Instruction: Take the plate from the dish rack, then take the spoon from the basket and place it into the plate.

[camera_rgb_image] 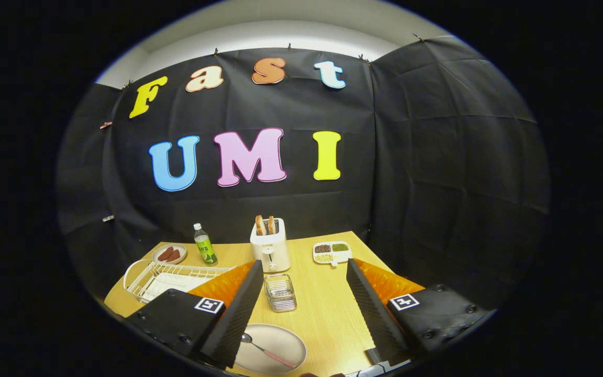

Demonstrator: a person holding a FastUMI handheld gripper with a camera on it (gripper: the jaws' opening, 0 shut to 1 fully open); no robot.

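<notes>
Lying nearest on the wooden counter, the plate sits between the fingers, close to the left one, with the spoon resting inside it, bowl to the left and handle pointing right. The gripper hangs above with its fingers spread wide apart, pinching nothing; the left finger overlaps the plate's left edge in the picture, while the right finger stands well apart from it.

Just ahead, between the fingertips, a small wire basket stands on the counter. To the left, partly behind the left finger, the white dish rack lies near the counter's left edge.

Farther back, a white toaster with two slices of bread sticking up from its slots stands just beyond the basket. Left of it is a green-labelled bottle, upright, and left of that a small dish carrying brown pieces of food. To the right of the toaster, a white divided tray holds grains or seeds in three compartments.
</notes>
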